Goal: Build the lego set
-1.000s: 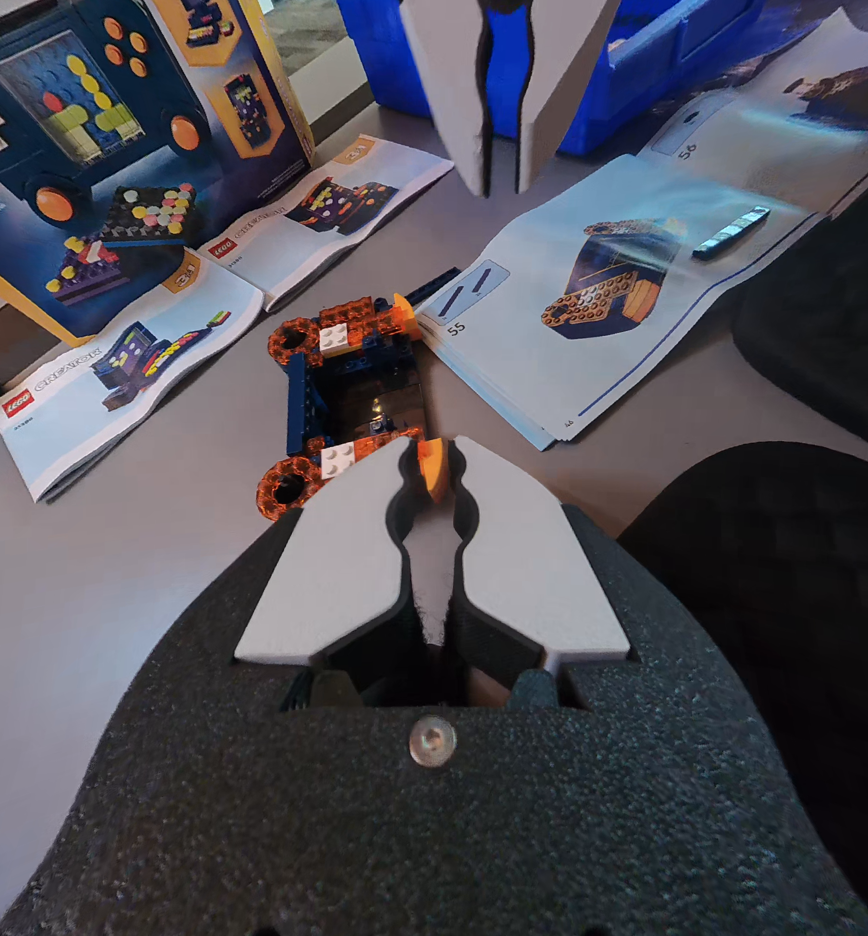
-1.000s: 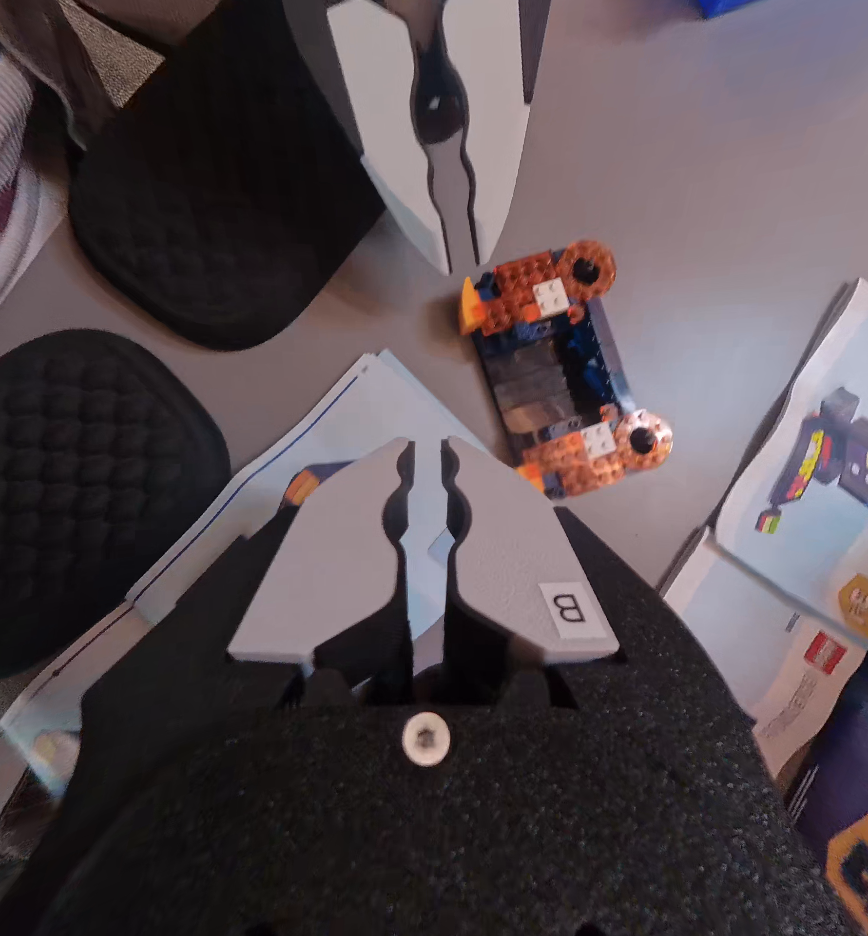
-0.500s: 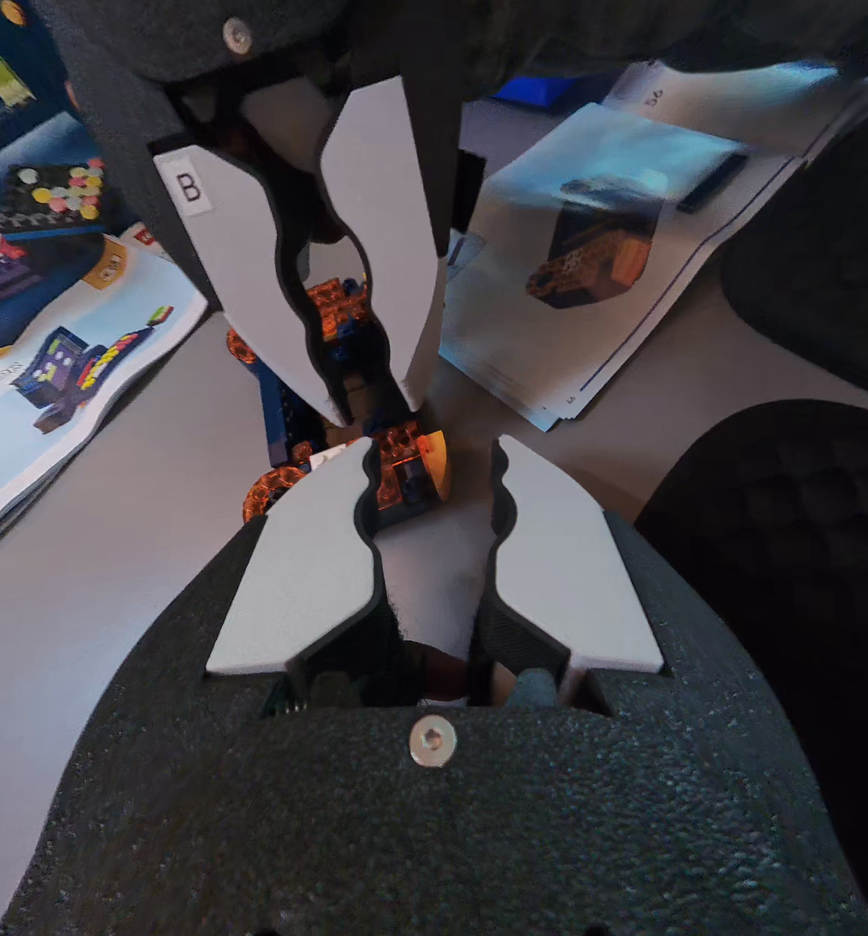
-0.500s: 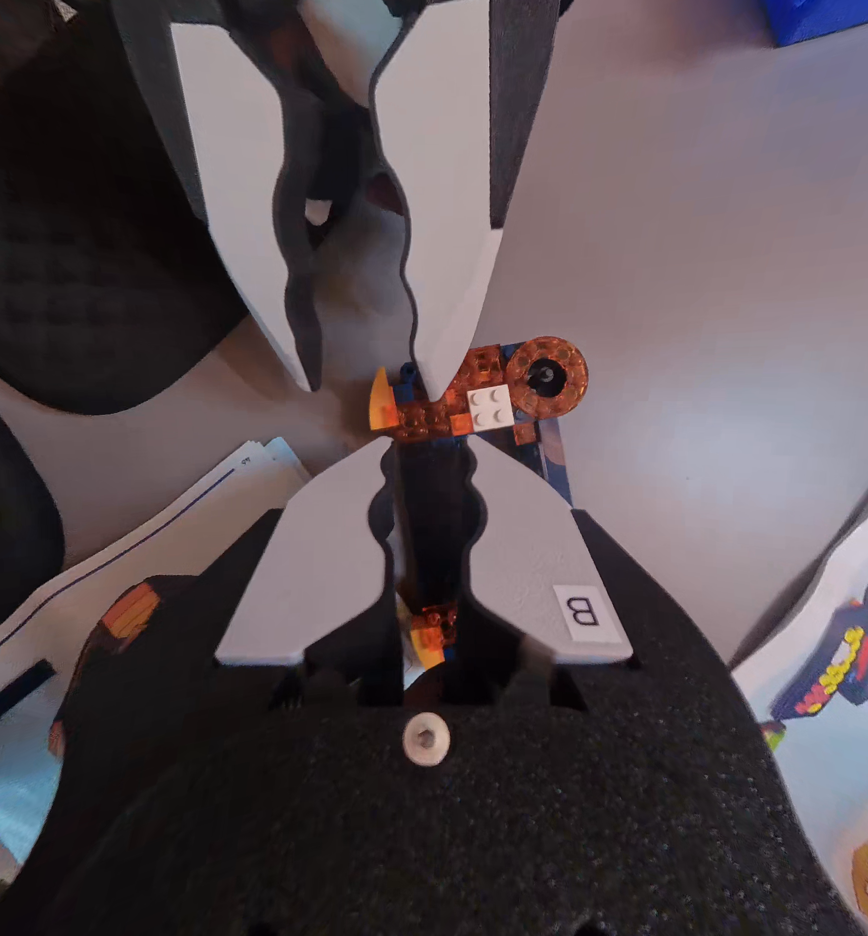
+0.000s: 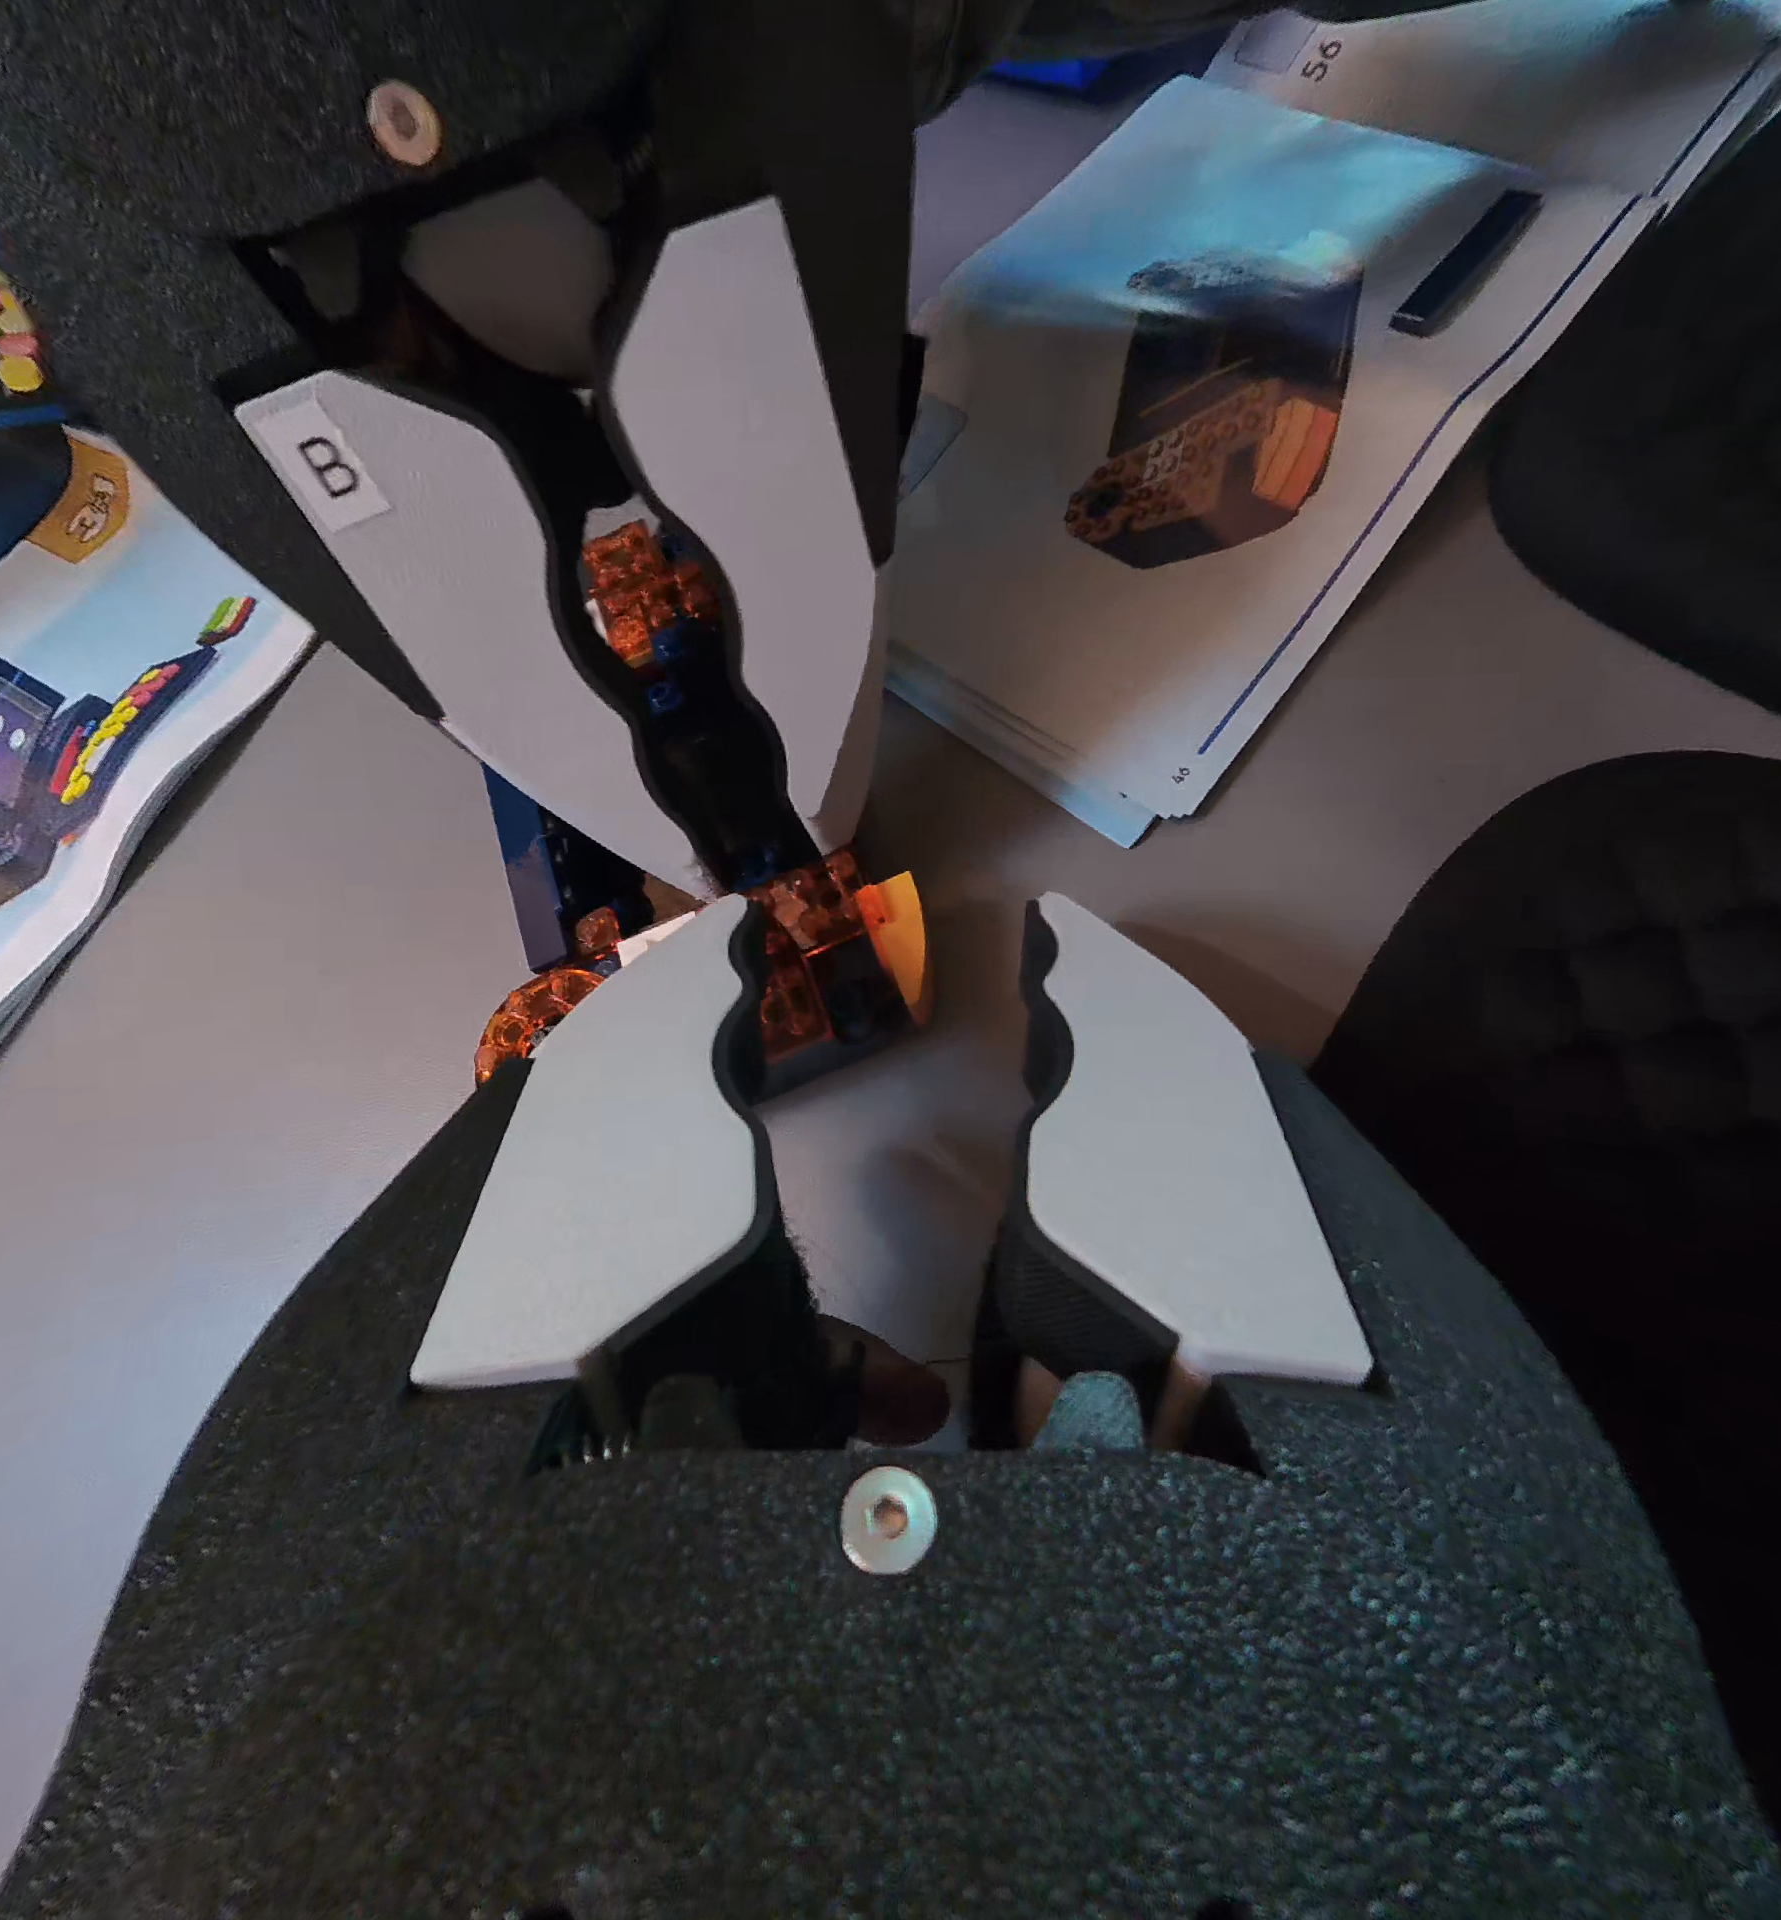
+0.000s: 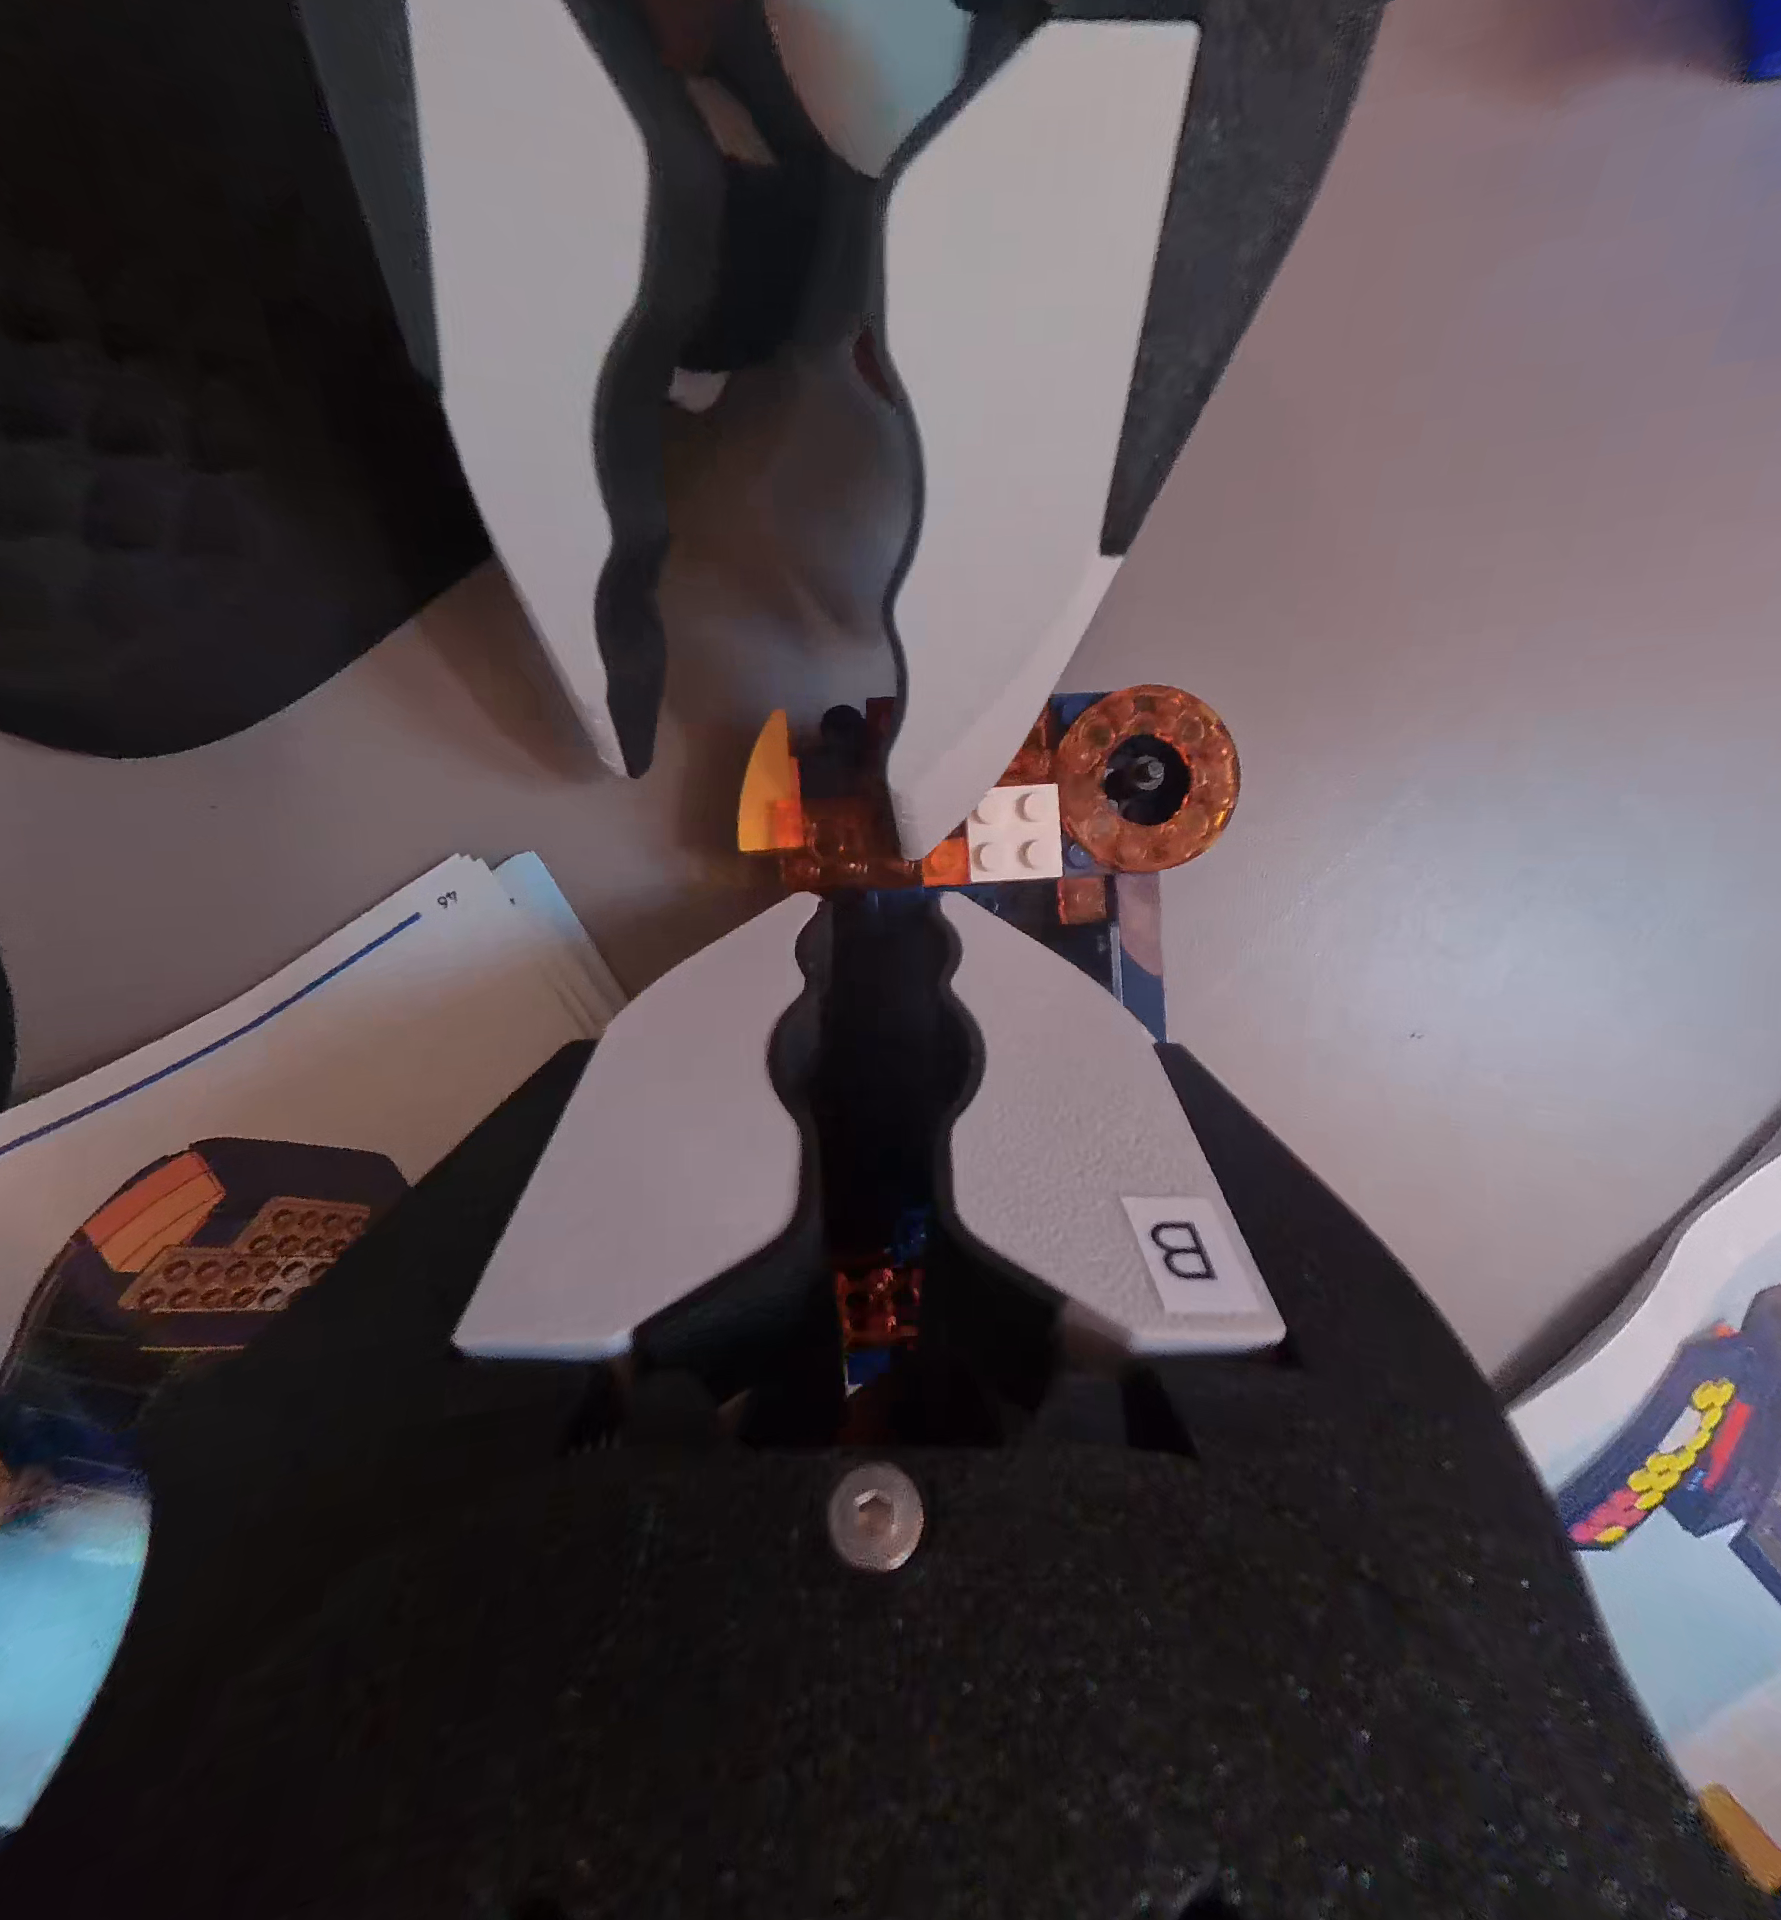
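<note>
Looking down the left gripper, its fingers are spread wide around the orange end of the brick model on the grey table, right pad clear of it. Right wrist view: right gripper clamped lengthwise on the brick model, open booklet just left of it.

The light is soft and a bit dim. The grey tabletop looks brighter on the left edge, and dark shadows sit under the grippers in the middle. A shiny glare washes the open booklet pale blue. Both pictures bend at the edges, and the corners look blurry.
</note>
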{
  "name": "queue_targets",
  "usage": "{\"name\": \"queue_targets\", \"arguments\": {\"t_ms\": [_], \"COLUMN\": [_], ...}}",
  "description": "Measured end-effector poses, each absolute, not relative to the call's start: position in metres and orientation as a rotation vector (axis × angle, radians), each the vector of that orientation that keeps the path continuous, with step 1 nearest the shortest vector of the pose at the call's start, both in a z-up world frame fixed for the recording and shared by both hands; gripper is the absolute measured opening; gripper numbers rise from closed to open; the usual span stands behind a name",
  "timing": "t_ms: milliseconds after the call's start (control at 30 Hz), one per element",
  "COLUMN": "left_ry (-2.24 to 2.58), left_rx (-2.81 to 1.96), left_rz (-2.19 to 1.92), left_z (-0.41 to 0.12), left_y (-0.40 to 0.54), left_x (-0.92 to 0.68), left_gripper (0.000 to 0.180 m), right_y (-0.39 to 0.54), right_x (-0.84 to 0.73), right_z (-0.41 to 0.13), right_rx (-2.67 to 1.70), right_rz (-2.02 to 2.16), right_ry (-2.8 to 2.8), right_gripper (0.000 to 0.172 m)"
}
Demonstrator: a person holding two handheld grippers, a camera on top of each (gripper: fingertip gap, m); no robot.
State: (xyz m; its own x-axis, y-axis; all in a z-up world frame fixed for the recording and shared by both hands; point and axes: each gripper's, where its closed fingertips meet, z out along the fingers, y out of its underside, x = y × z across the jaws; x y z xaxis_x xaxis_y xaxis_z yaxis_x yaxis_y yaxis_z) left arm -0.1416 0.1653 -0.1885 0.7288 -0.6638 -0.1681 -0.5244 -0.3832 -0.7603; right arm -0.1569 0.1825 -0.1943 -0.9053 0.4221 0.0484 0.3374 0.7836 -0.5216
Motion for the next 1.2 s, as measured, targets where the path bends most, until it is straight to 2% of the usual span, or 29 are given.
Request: {"name": "queue_targets", "arguments": {"t_ms": [200, 500, 800, 1067, 1200], "left_ry": [0.893, 0.894, 0.884, 0.897, 0.897], "left_rx": [-2.064, -2.042, -2.027, -2.0, -1.991], "left_rz": [-0.205, -0.207, -0.211, -0.238, -0.238], "left_z": [-0.1881, -0.1882, -0.1881, -0.1874, -0.1873], "left_y": [0.1676, 0.1669, 0.1677, 0.1665, 0.1667], "left_x": [-0.1449, -0.1434, -0.1442, -0.1421, -0.1425], "left_gripper": [0.038, 0.038, 0.036, 0.034, 0.033], "right_y": [0.1829, 0.1821, 0.1823, 0.1791, 0.1788], "right_x": [-0.1577, -0.1567, -0.1567, -0.1529, -0.1528], "right_z": [-0.1929, -0.193, -0.1927, -0.1931, -0.1942], "right_rx": [-0.503, -0.565, -0.505, -0.813, -0.742], "right_rz": [0.675, 0.82, 0.701, 1.031, 1.014], "right_ry": [-2.736, -2.765, -2.661, -2.807, -2.815], "right_gripper": [0.016, 0.016, 0.016, 0.016, 0.016]}}
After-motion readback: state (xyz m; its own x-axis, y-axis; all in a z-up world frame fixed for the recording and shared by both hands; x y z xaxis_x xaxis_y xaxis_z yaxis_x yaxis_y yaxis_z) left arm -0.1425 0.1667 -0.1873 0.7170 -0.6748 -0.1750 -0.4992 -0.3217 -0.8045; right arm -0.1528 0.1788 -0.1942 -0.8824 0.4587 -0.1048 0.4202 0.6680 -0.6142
